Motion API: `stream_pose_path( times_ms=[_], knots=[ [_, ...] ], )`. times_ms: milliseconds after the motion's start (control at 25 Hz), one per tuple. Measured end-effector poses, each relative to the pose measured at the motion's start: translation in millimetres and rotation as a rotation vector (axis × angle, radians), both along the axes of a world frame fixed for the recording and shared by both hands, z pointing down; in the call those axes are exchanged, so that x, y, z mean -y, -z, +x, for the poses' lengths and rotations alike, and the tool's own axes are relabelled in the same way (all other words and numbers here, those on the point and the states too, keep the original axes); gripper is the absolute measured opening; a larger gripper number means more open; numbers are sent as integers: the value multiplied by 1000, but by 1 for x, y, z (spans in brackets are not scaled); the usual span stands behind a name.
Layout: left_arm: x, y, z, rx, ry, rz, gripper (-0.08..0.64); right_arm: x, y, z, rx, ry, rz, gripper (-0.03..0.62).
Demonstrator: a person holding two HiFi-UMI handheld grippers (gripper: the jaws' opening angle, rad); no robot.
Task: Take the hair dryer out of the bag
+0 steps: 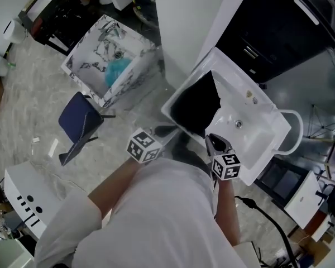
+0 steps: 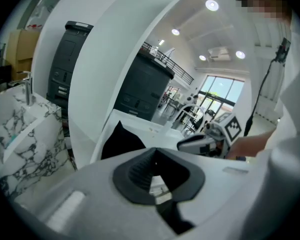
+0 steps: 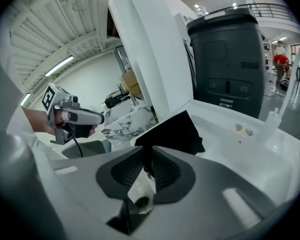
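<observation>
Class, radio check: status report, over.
Left gripper, right gripper shut, empty. Black fabric bag in white sink, untouched; hair dryer unseen. Nothing in the way.

No word, number or brand is showing clearly enough to read. The left marker cube [image 1: 144,146] and the right marker cube [image 1: 226,166], at the lower centre of the head view, are carrying only black-and-white square patterns.

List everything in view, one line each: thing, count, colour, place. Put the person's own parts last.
bag: one, black, in the white basin, left part.
basin: one, white, centre right.
marbled basin: one, white with grey veins, upper left.
teal item: one, teal, inside the marbled basin.
chair: one, navy, floor at left.
cabinet: one, black, upper right.
pillar: one, white, top centre.
left tongs: one, grey with black pads, shut, beside the basin.
right tongs: one, grey with black pads, shut, near the bag's corner.
</observation>
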State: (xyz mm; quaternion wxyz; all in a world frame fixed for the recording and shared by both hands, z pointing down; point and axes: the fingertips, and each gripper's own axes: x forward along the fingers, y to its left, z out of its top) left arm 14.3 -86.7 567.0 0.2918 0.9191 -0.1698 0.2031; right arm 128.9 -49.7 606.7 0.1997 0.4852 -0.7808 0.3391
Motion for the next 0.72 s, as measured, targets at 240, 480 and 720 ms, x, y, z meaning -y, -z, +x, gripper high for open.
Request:
stream_pose_path(
  times_ms=[240,480,720],
  knots=[
    [7,-13,11,36,74,-18,0,13,-38,-4,7,187,-77,89],
    [10,-26,17,58,145,-50,0,12,-80,-17,-29,375,-160,165],
    [11,-41,20,82,183,-77,0,15,-118,-20,-98,478,-194,180]
  ],
)
